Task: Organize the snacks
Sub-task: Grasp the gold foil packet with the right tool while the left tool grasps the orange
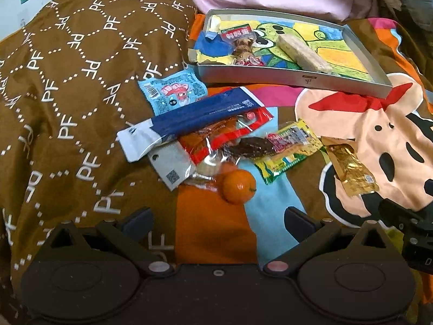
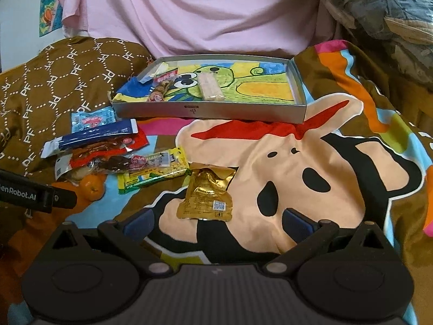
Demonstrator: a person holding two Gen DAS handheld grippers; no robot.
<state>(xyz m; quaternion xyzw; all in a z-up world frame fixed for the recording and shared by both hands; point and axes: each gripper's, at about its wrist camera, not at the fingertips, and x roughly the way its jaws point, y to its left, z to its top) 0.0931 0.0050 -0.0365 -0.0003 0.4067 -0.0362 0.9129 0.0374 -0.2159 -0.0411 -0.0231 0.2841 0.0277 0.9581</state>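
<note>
A grey tray (image 1: pixel 295 79) lined with a green cartoon drawing lies at the back; it also shows in the right wrist view (image 2: pixel 211 111). Inside it lie a red-topped snack pack (image 1: pixel 240 44) and a pale bar (image 1: pixel 304 52). On the bedspread lies a pile: a light-blue packet (image 1: pixel 173 92), a navy and white pouch (image 1: pixel 189 119), a red pack (image 1: pixel 216 140), a yellow-green pack (image 1: pixel 286 146), a gold packet (image 2: pixel 208 195) and a mandarin (image 1: pixel 239 187). My left gripper (image 1: pixel 219 220) is open and empty just short of the mandarin. My right gripper (image 2: pixel 216 222) is open and empty, just below the gold packet.
A brown "PF" patterned cushion (image 1: pixel 81 81) rises at the left. A pink sheet (image 2: pixel 189 13) hangs behind the tray. Bundled plastic bags (image 2: pixel 387 21) pile up at the back right. The cartoon bedspread (image 2: pixel 311 162) spreads to the right of the snacks.
</note>
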